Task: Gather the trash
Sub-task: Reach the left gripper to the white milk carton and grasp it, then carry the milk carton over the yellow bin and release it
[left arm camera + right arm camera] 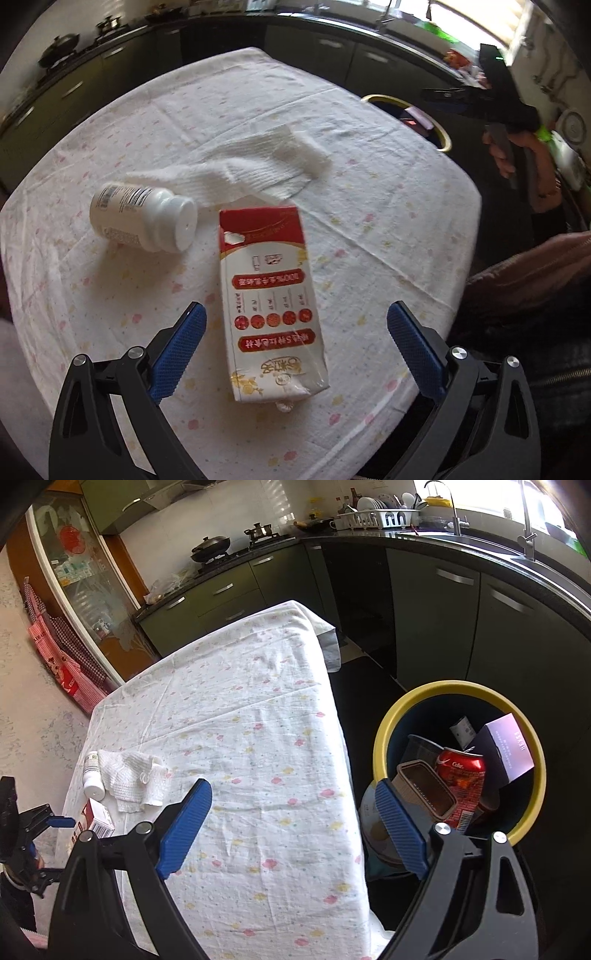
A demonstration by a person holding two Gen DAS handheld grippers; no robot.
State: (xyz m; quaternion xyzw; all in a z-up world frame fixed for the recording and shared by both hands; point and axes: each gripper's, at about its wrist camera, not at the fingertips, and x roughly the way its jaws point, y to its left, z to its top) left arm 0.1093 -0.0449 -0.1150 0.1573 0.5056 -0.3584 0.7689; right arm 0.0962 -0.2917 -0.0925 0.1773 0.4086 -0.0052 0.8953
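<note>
From the right gripper's side, the milk carton (96,818) is mostly hidden behind its left finger; the trash bin (458,690) has its near rim blocked by the right finger; carton print is too blurry to read.

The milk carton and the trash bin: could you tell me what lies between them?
Only bare tablecloth separates the milk carton from the trash bin beyond the table edge, as the left wrist view shows.
</note>
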